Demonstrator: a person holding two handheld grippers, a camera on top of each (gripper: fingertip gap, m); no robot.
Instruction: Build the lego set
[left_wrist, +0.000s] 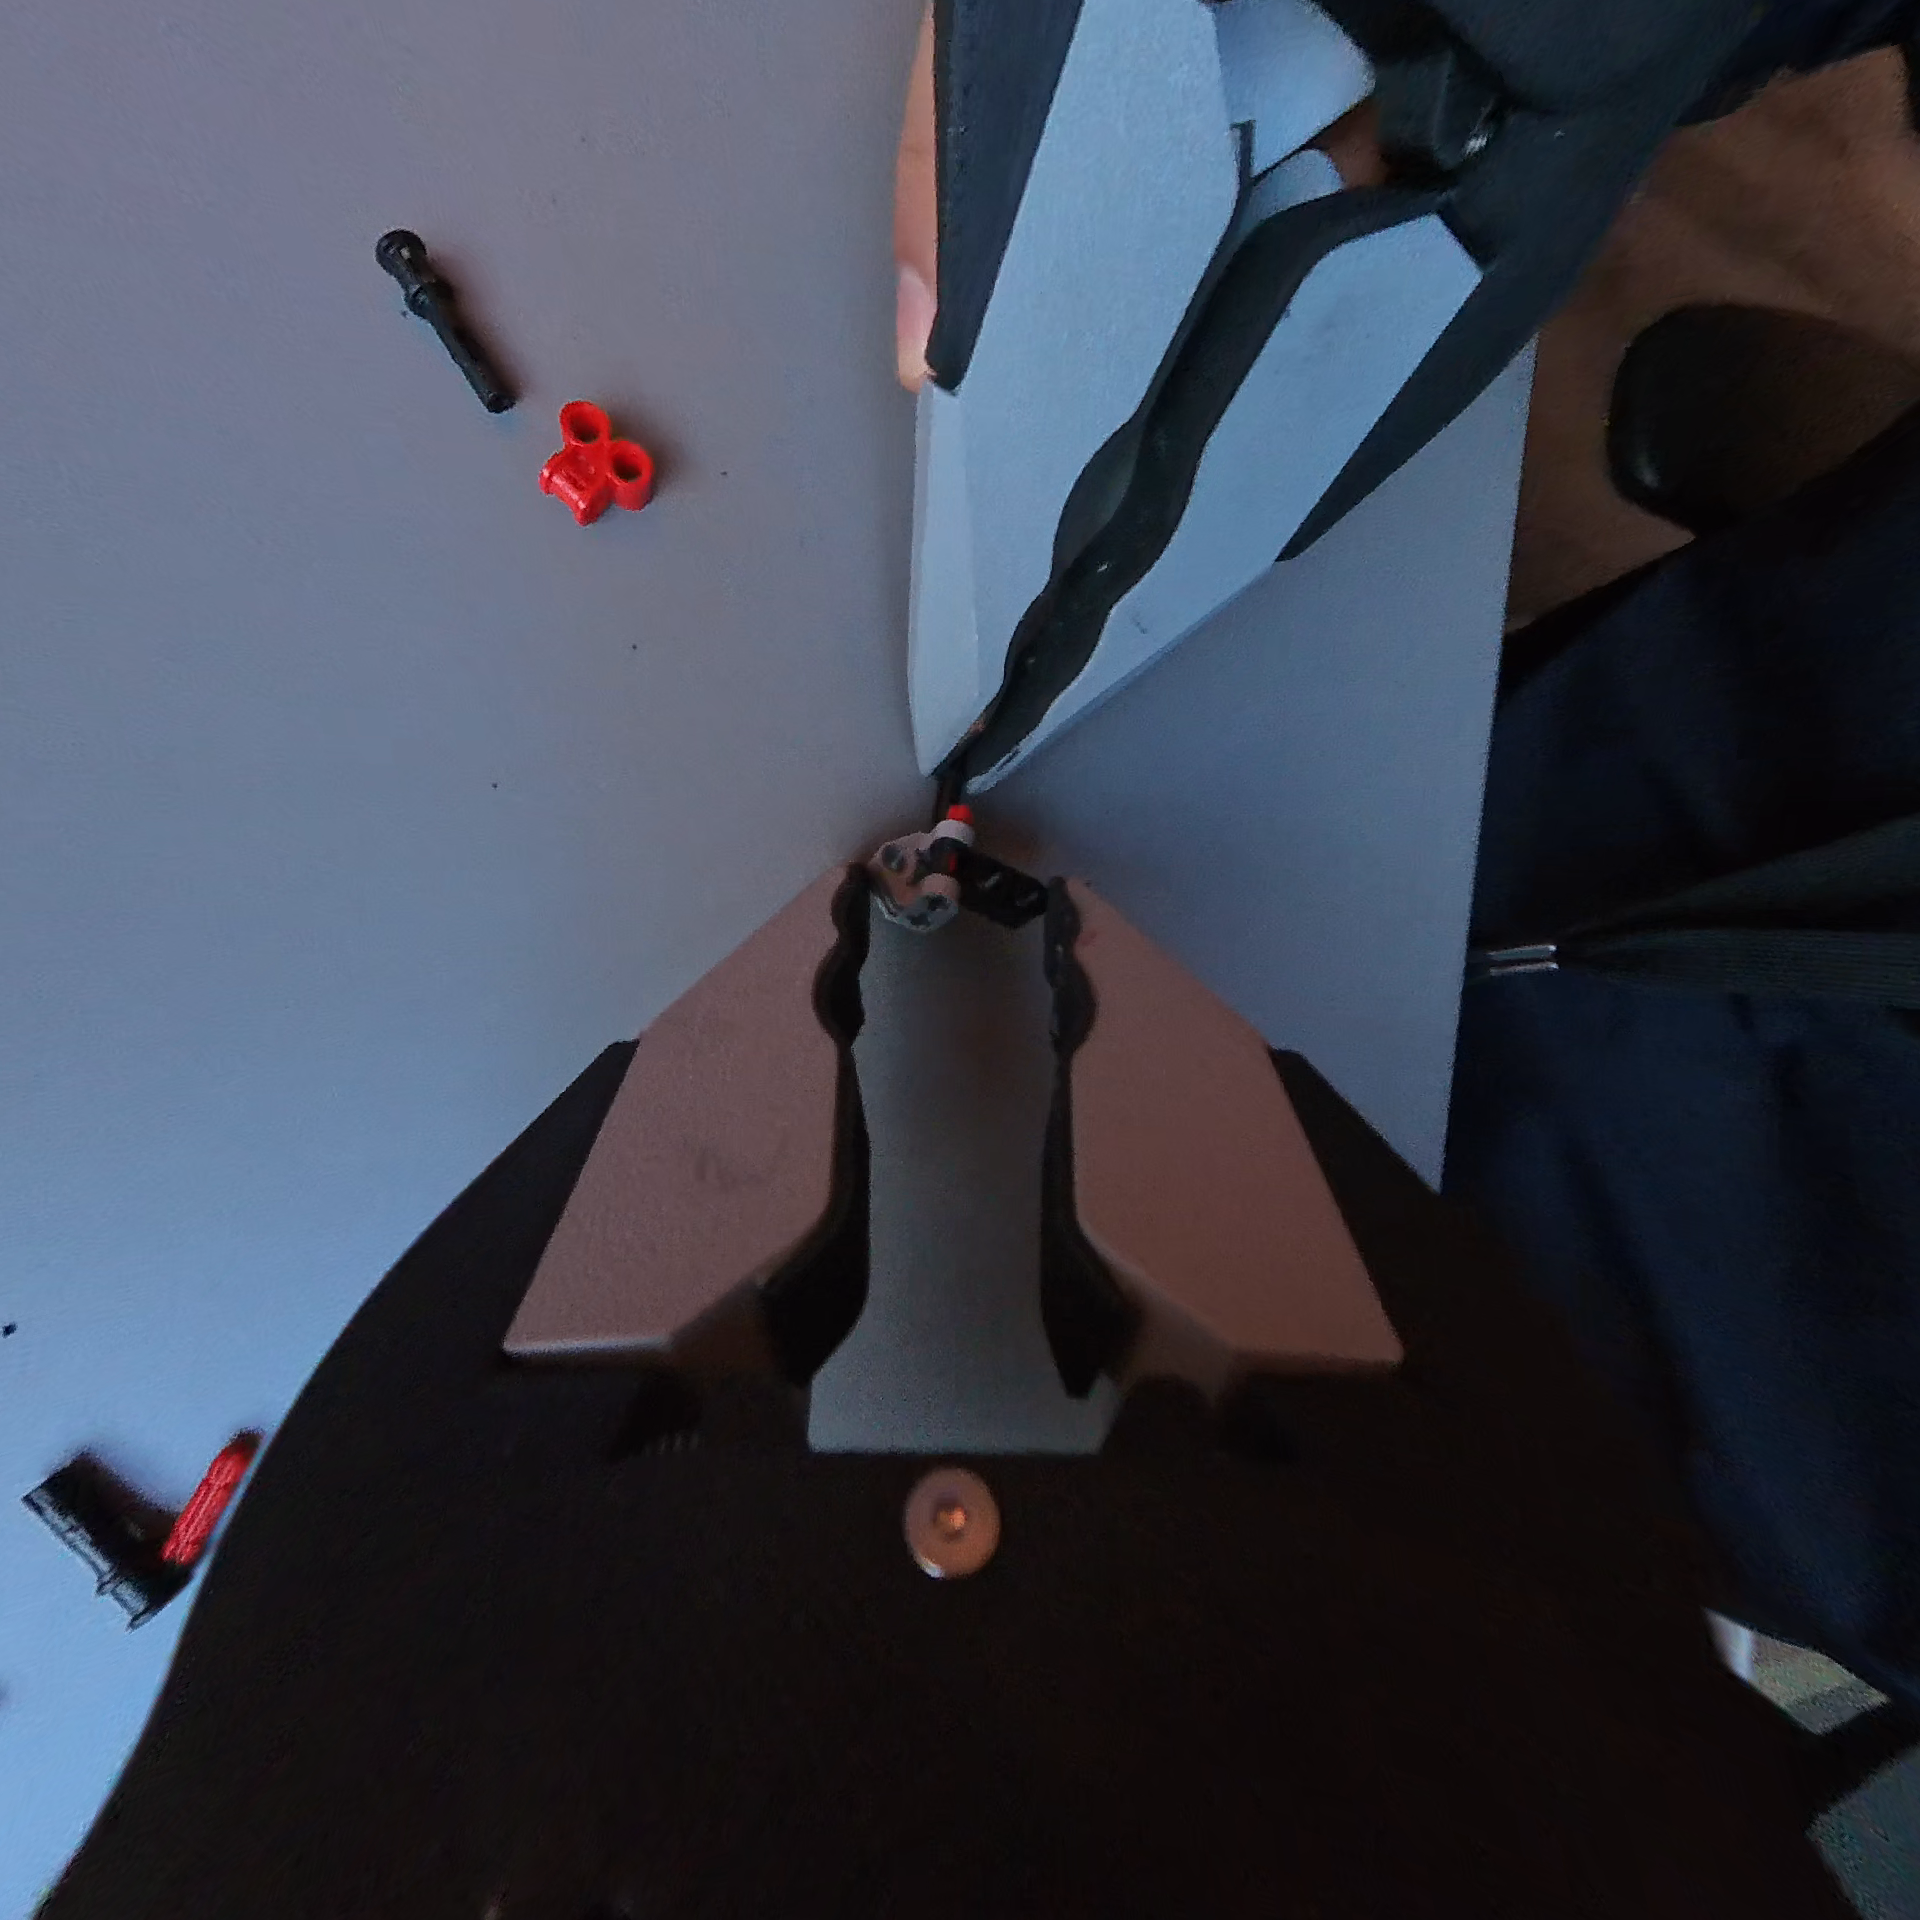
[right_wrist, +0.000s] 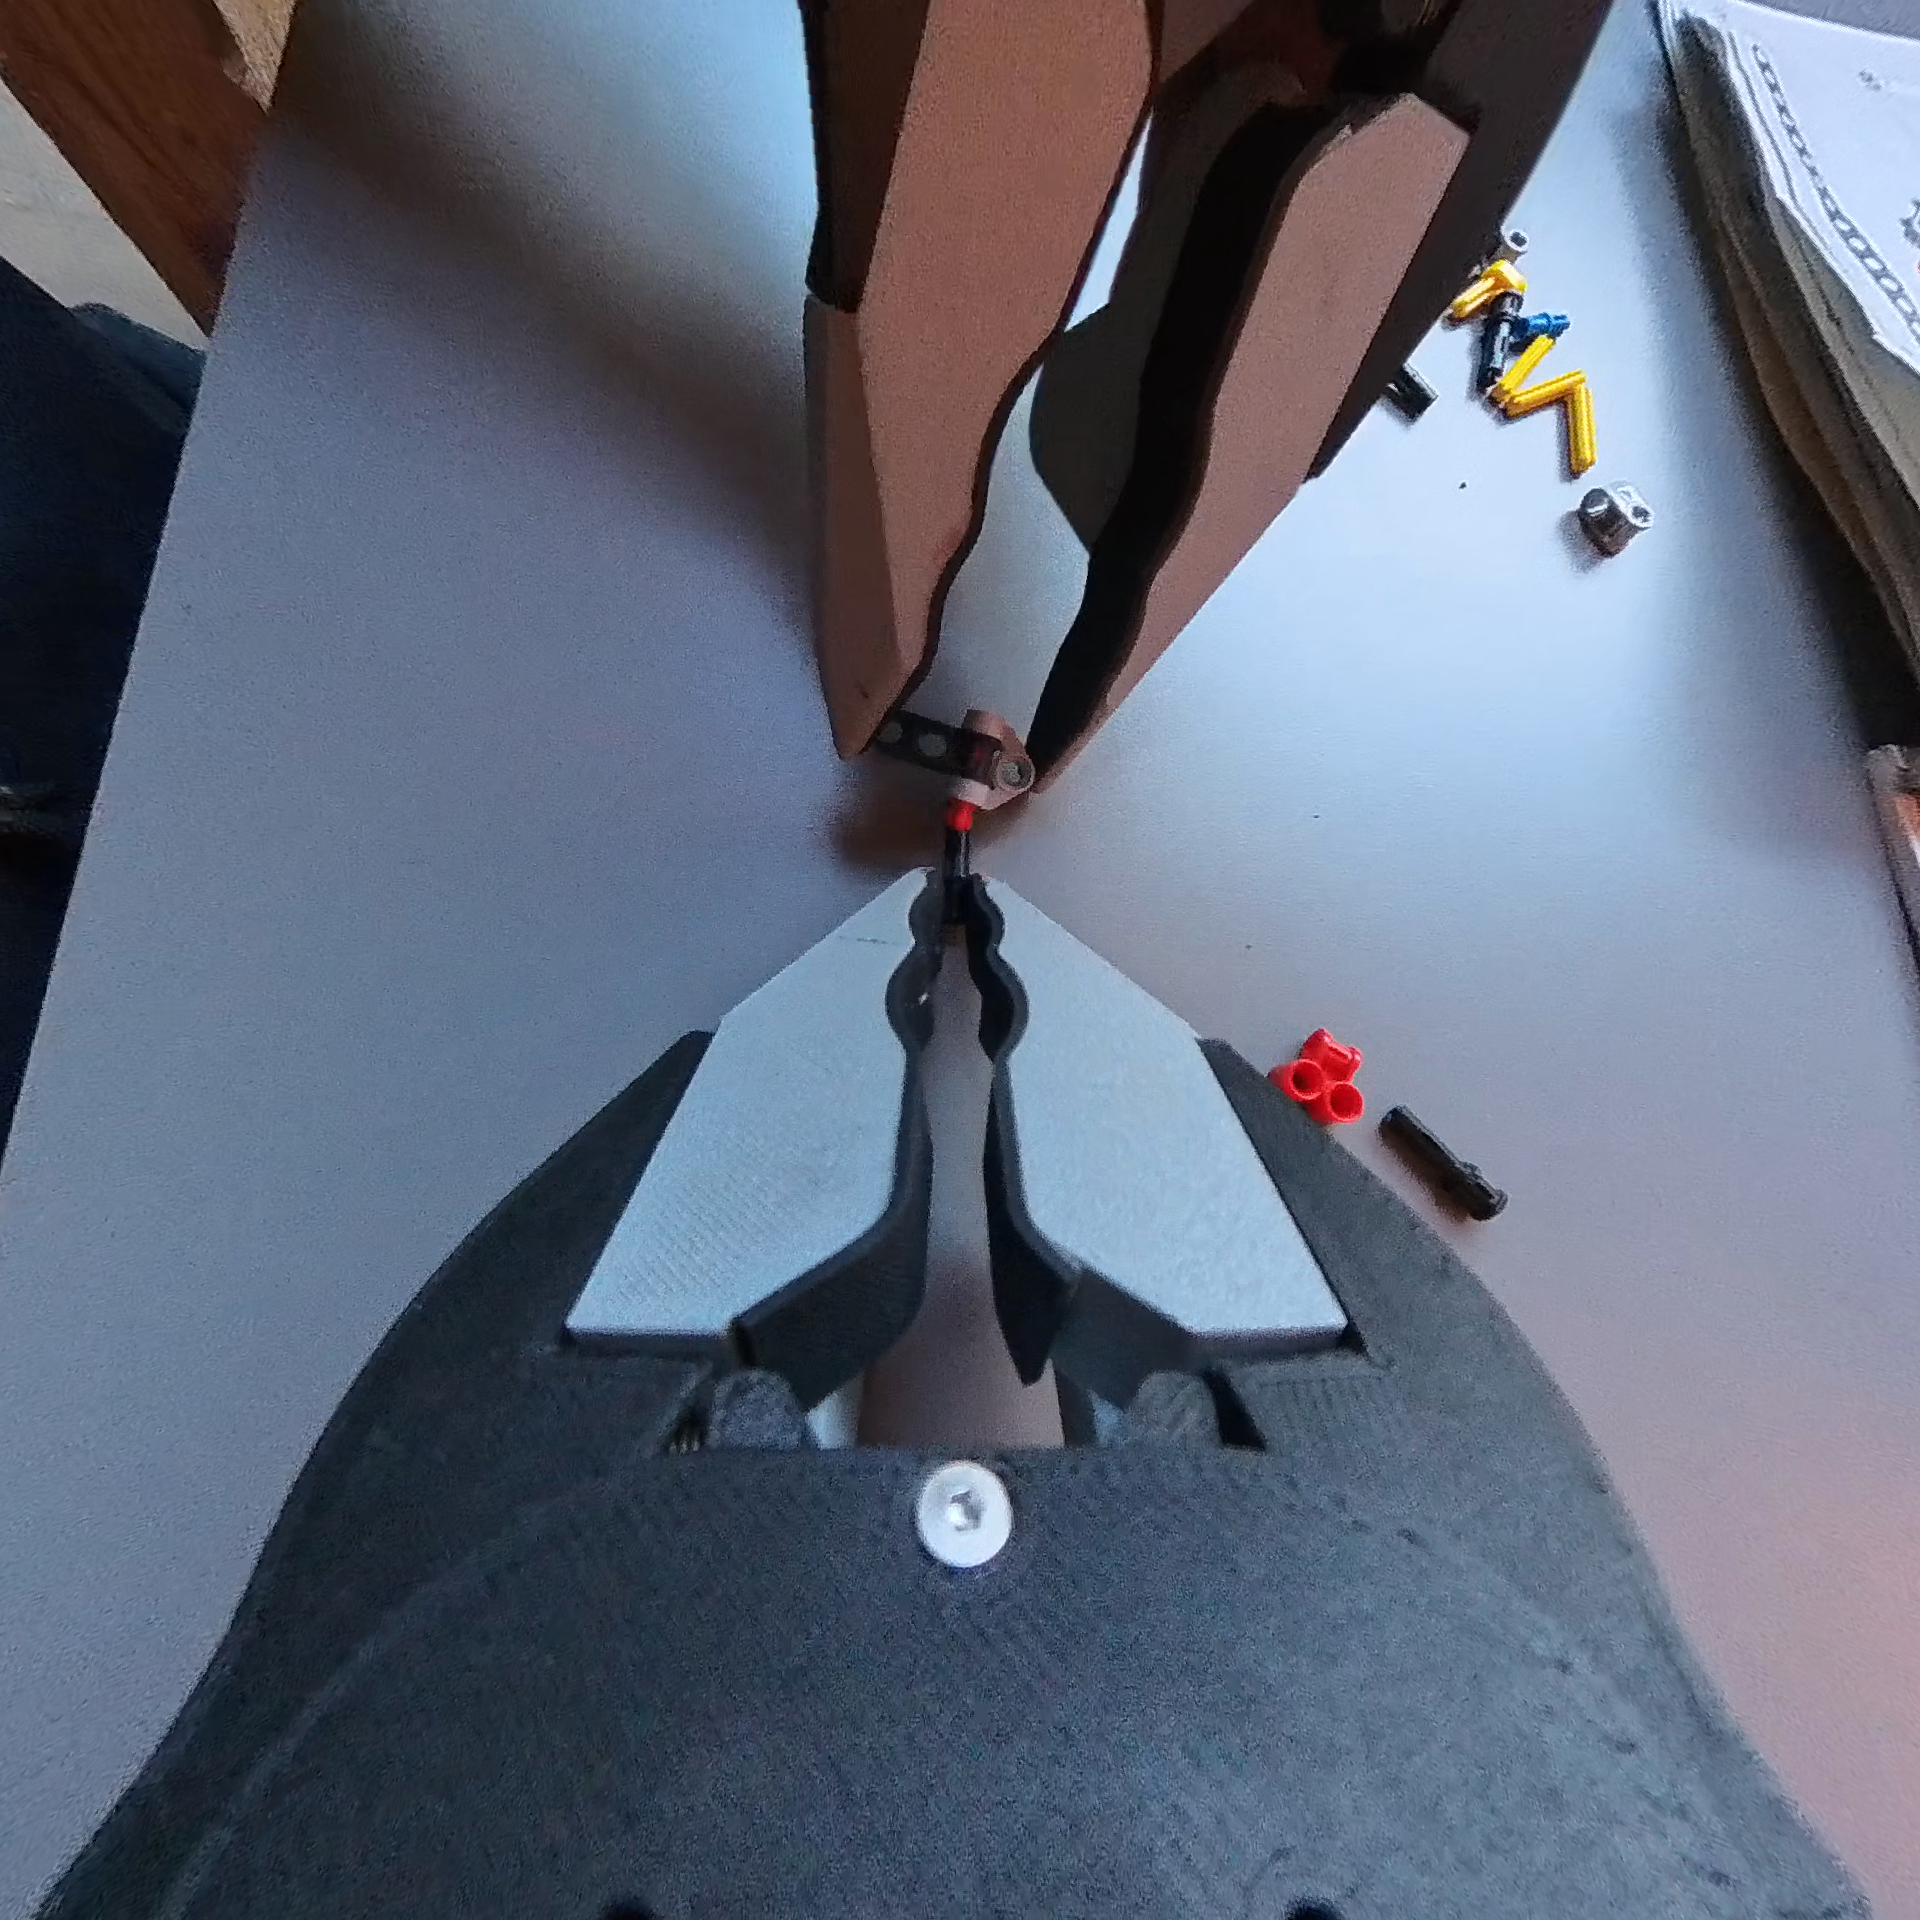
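My left gripper (left_wrist: 956, 894), with brown fingers, is shut on a small assembly: a black beam (left_wrist: 1003, 888) joined to a grey connector (left_wrist: 914, 883). It holds the assembly just above the grey table (left_wrist: 416, 935). The right wrist view shows that gripper (right_wrist: 951, 758) with one pad on the beam's end (right_wrist: 909, 740) and the other on the connector (right_wrist: 1003, 764). My right gripper (right_wrist: 953, 888), with grey fingers, is shut on a thin black pin (right_wrist: 956, 857). The pin's red end (right_wrist: 958, 819) meets the connector. The right gripper also shows in the left wrist view (left_wrist: 961, 779).
A red connector (right_wrist: 1320, 1077) and a black pin (right_wrist: 1444, 1162) lie loose to the right. Yellow, blue and grey small parts (right_wrist: 1538, 400) lie far right beside a paper stack (right_wrist: 1808, 208). Black and red pieces (left_wrist: 94, 1538) lie at lower left. The table's edge (left_wrist: 1475, 831) borders a person's dark clothing. Only a small space, under 4 cm, lies between the two pairs of fingers.
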